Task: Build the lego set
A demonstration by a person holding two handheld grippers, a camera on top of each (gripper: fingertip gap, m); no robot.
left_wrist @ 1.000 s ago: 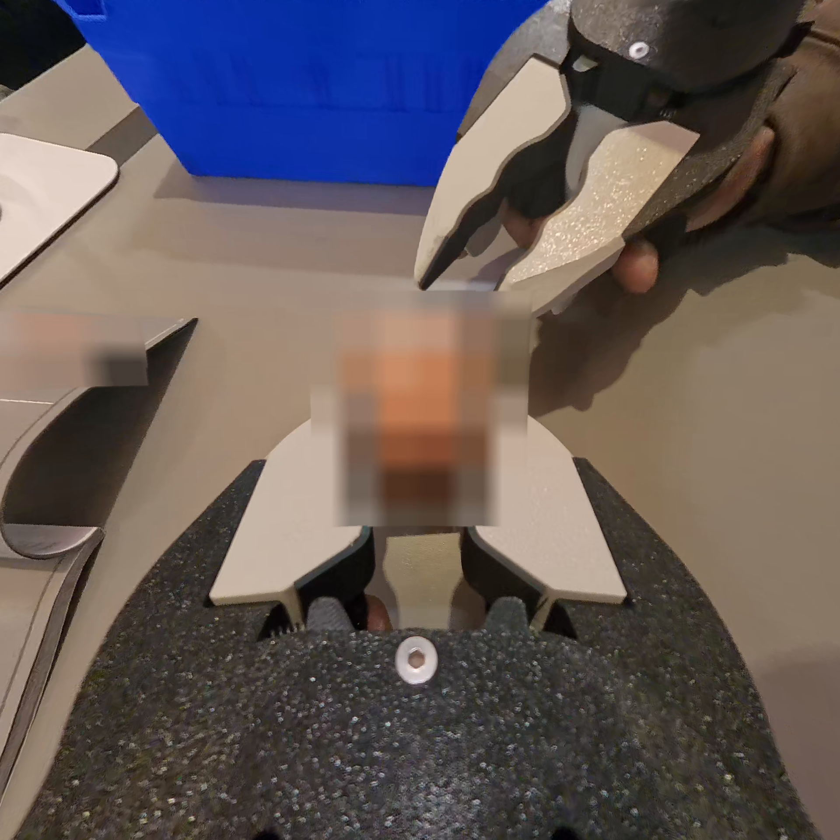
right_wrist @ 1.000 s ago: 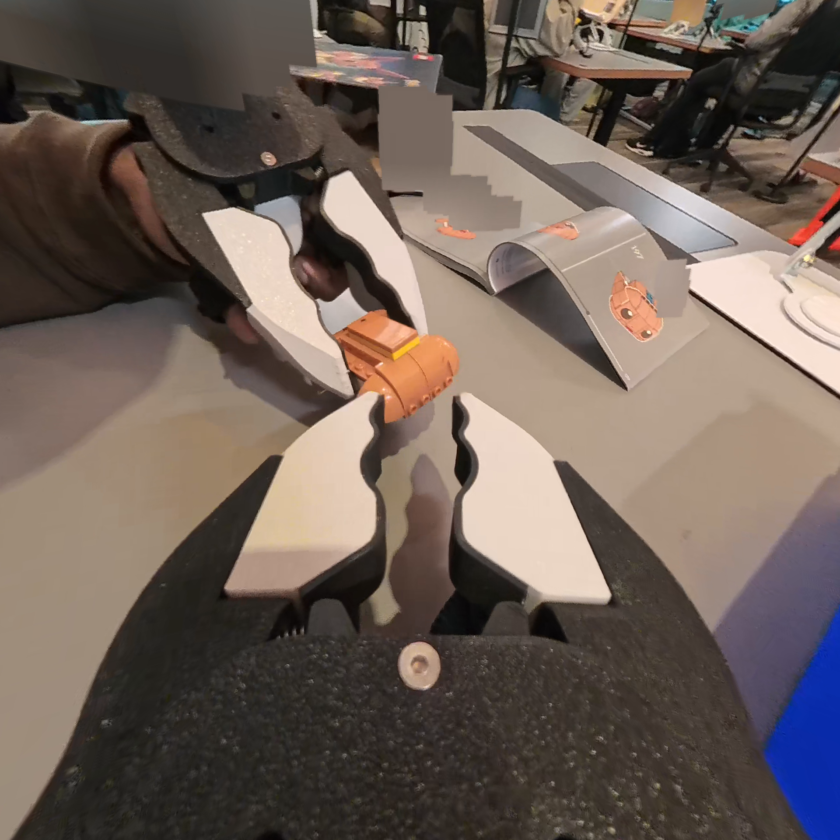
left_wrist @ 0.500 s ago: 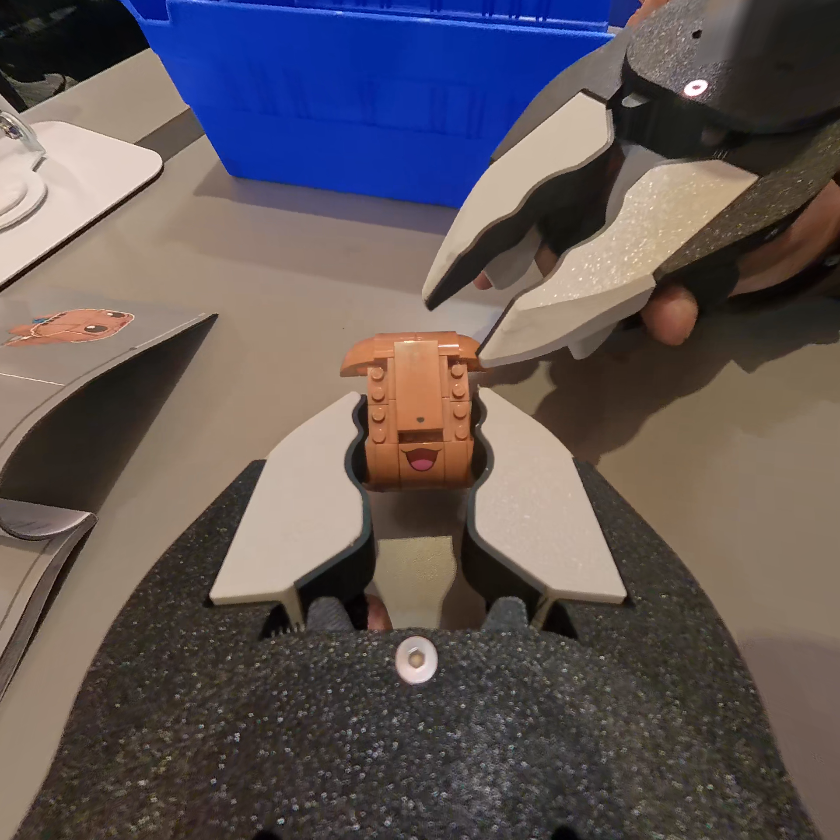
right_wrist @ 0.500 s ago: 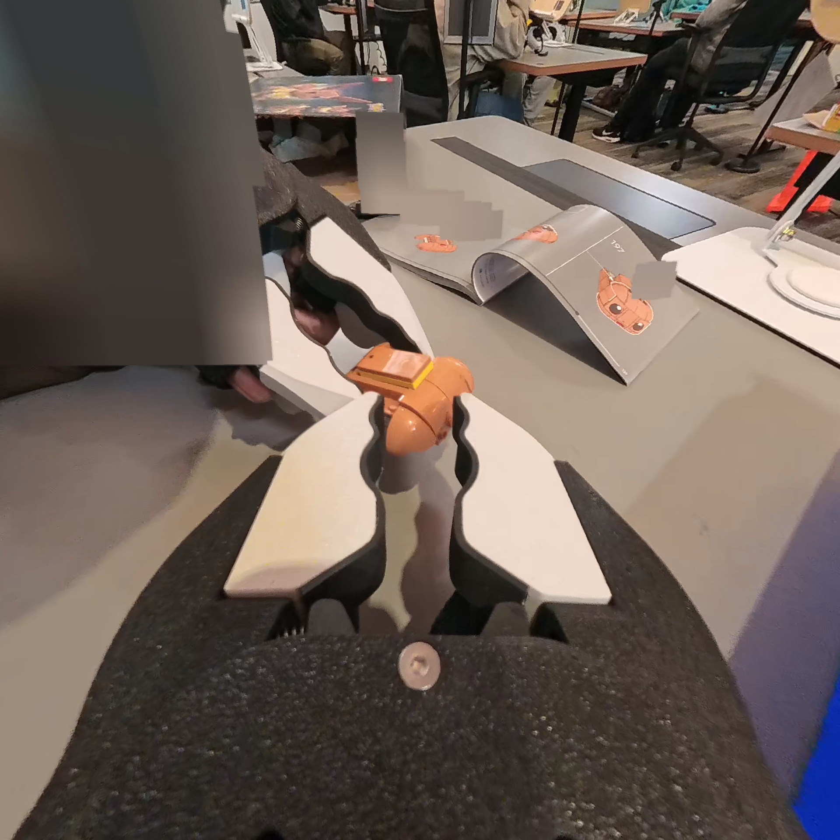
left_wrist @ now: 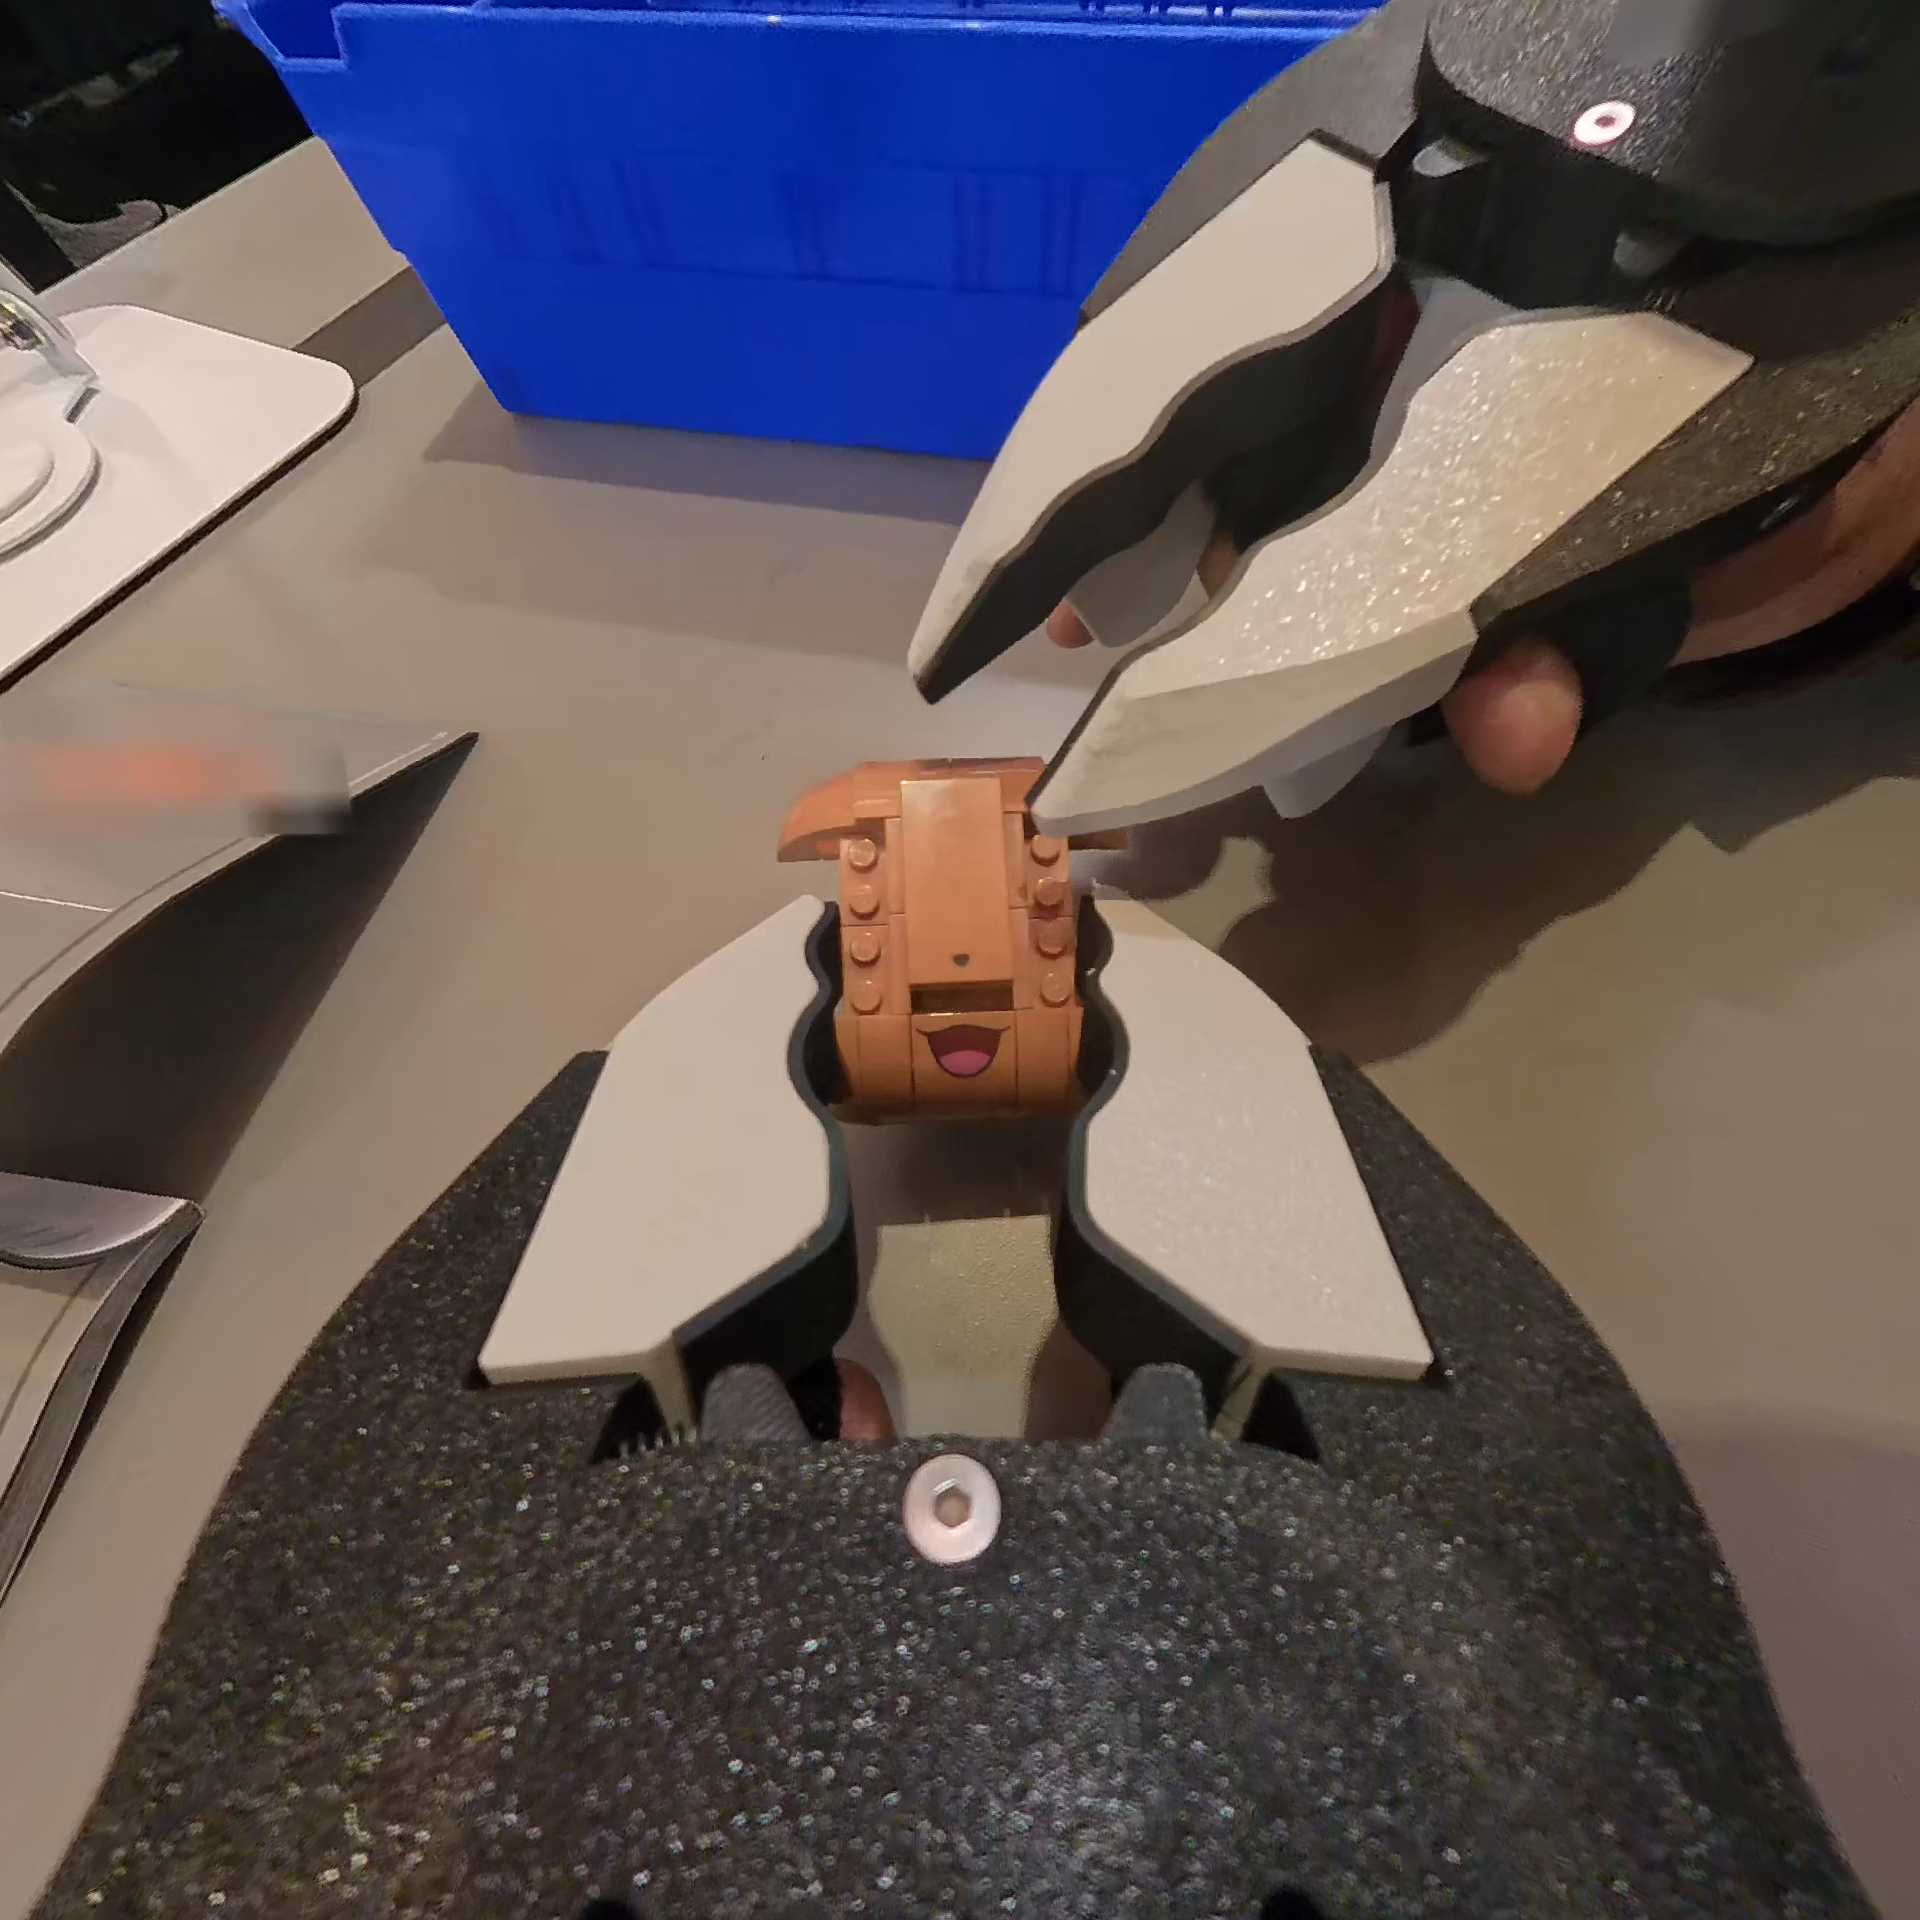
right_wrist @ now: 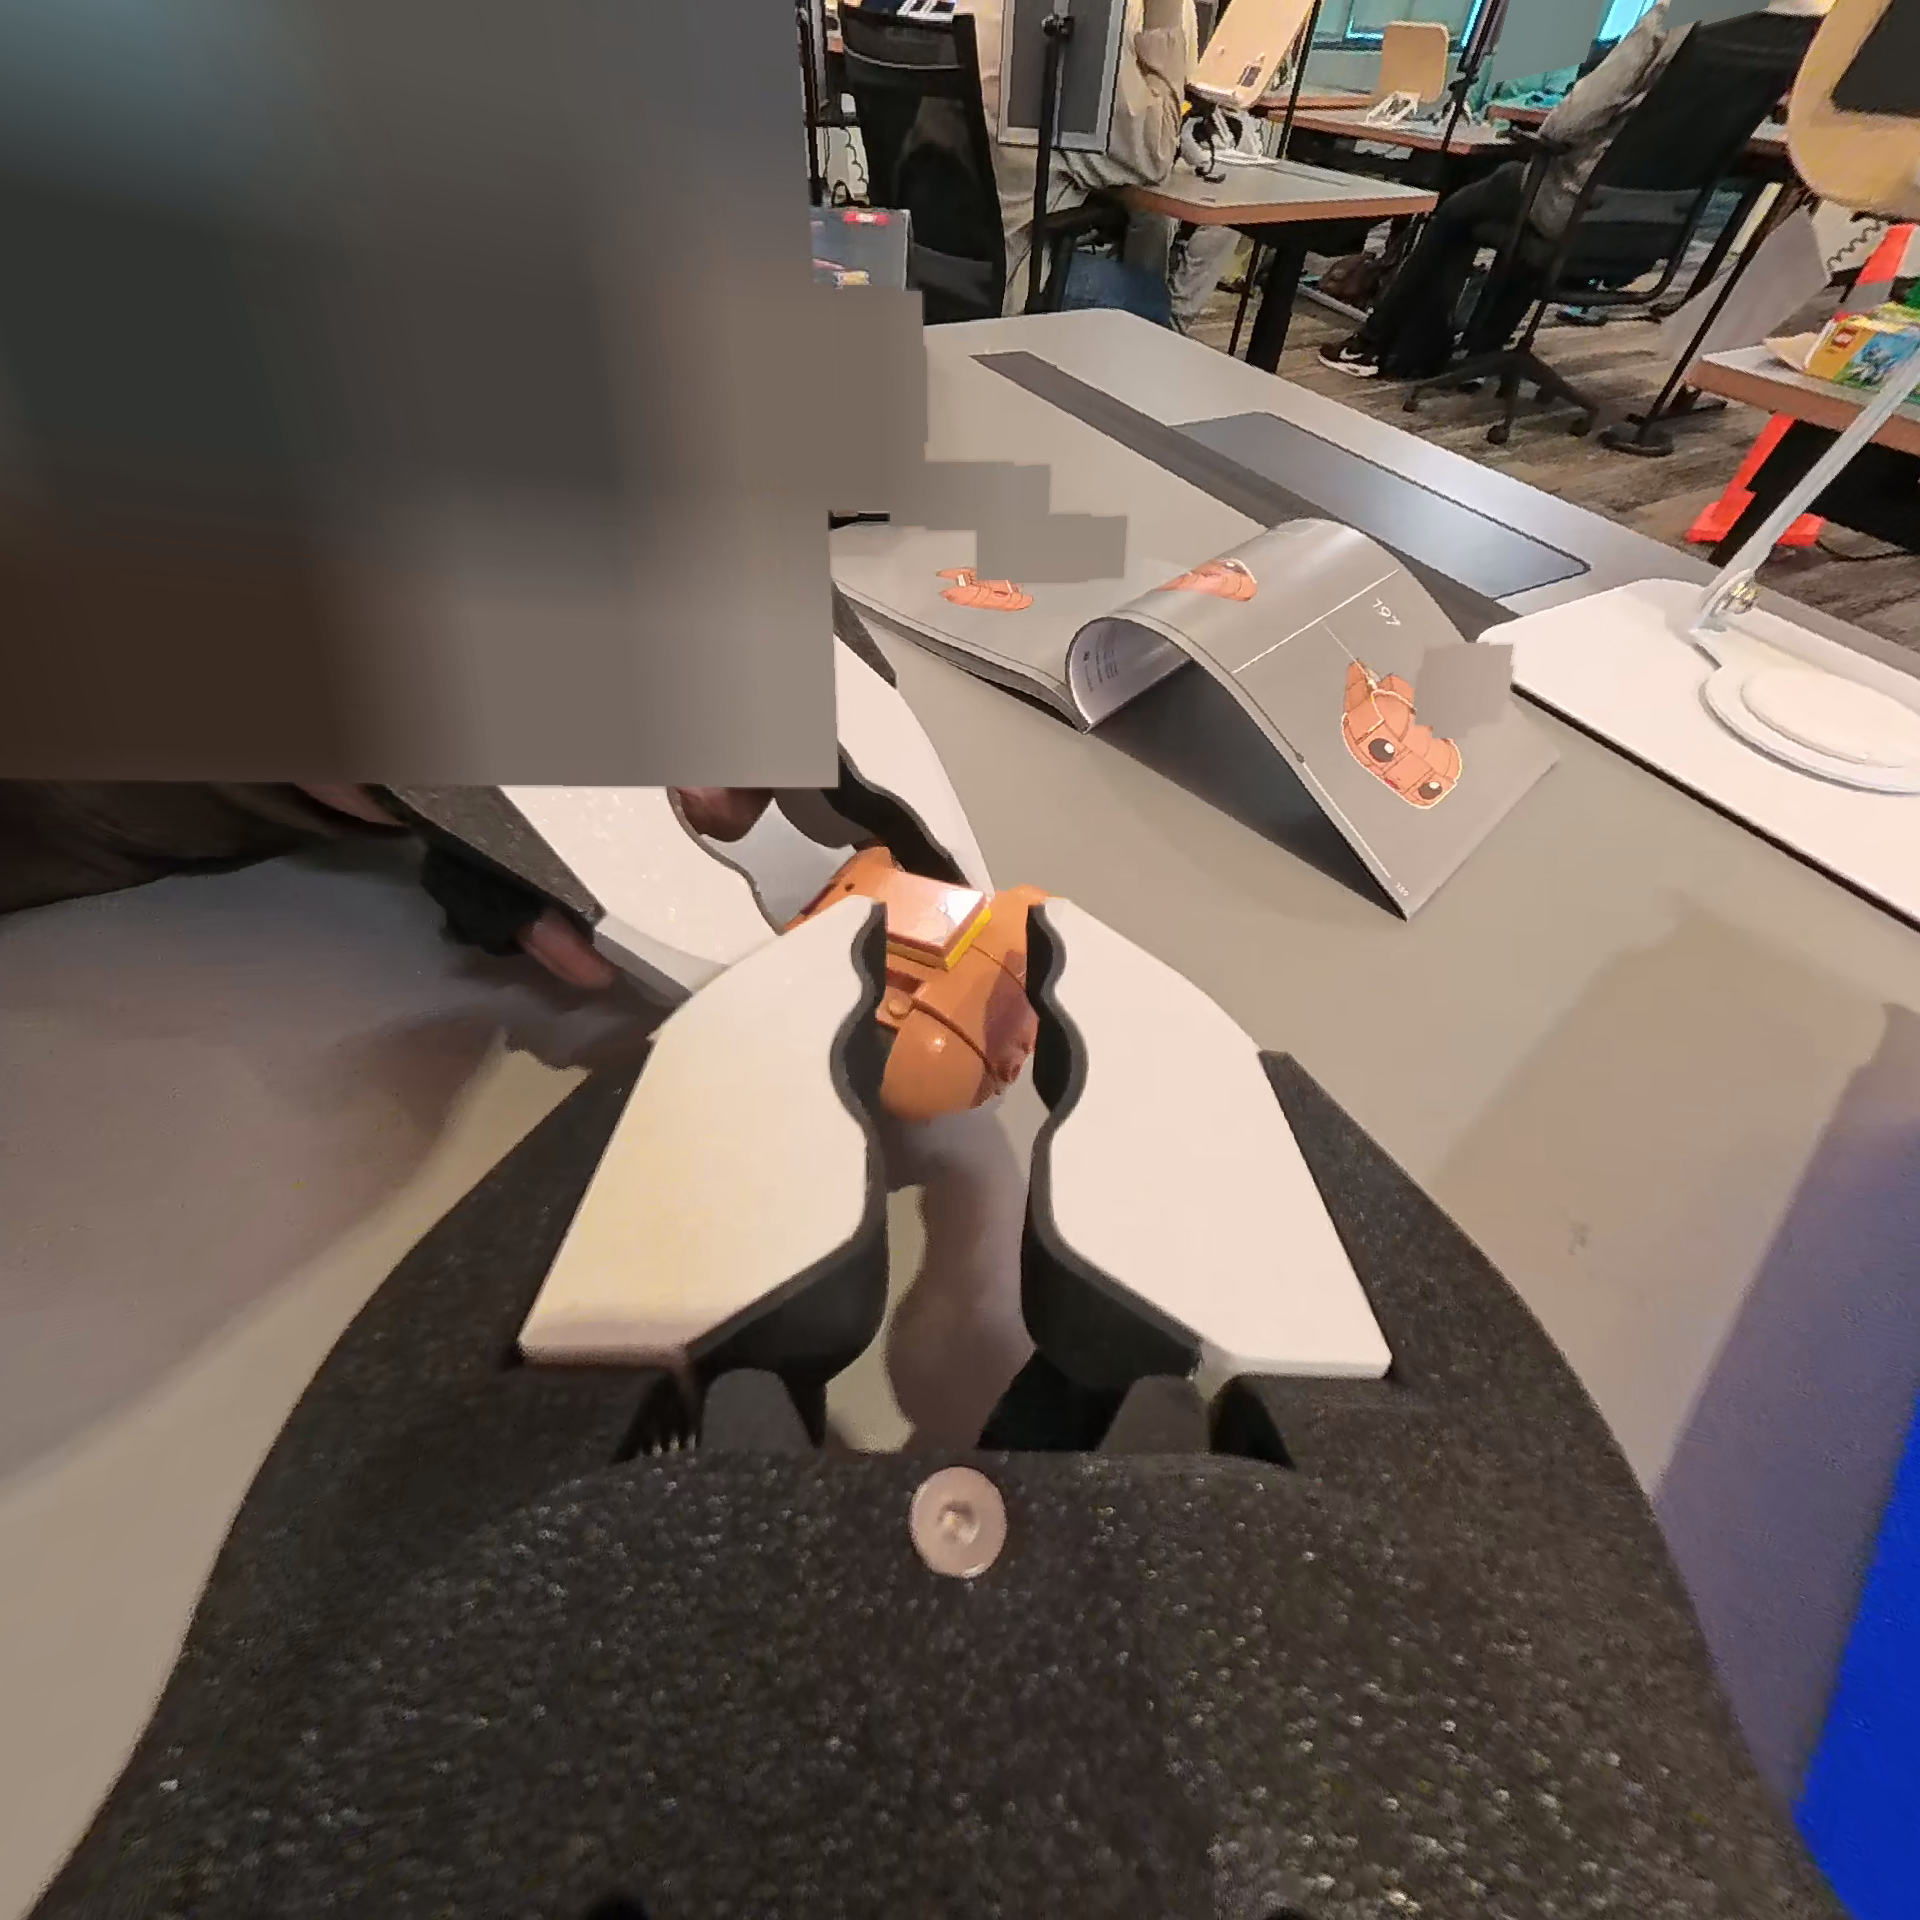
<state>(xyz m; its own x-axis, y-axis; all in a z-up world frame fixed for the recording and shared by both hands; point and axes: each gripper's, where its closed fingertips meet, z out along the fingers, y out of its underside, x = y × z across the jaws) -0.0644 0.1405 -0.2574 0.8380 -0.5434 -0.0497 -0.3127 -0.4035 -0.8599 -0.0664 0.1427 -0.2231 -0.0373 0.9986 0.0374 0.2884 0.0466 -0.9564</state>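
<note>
— Left hand-held gripper (left_wrist: 958, 940): clamped on the orange-brown lego model (left_wrist: 958, 977), one finger on each side, smiling face toward the camera.
— And right hand-held gripper (right_wrist: 954, 920)?
— Fingers spread, reaching in from the right, straddling the rounded far end of the same model (right_wrist: 940, 1029). From the left wrist view, lower fingertip (left_wrist: 1060, 810) just at the model's top edge; touching or not, cannot tell.
— Model's place?
— Held just over the grey desk (left_wrist: 623, 644), between both grippers.
— Around it?
— Blue bin (left_wrist: 790, 208) behind on the desk. Open instruction booklet (right_wrist: 1330, 717) with arched pages off to the side, white pad (right_wrist: 1704, 727) beyond it. Office chairs and other desks far back.
</note>
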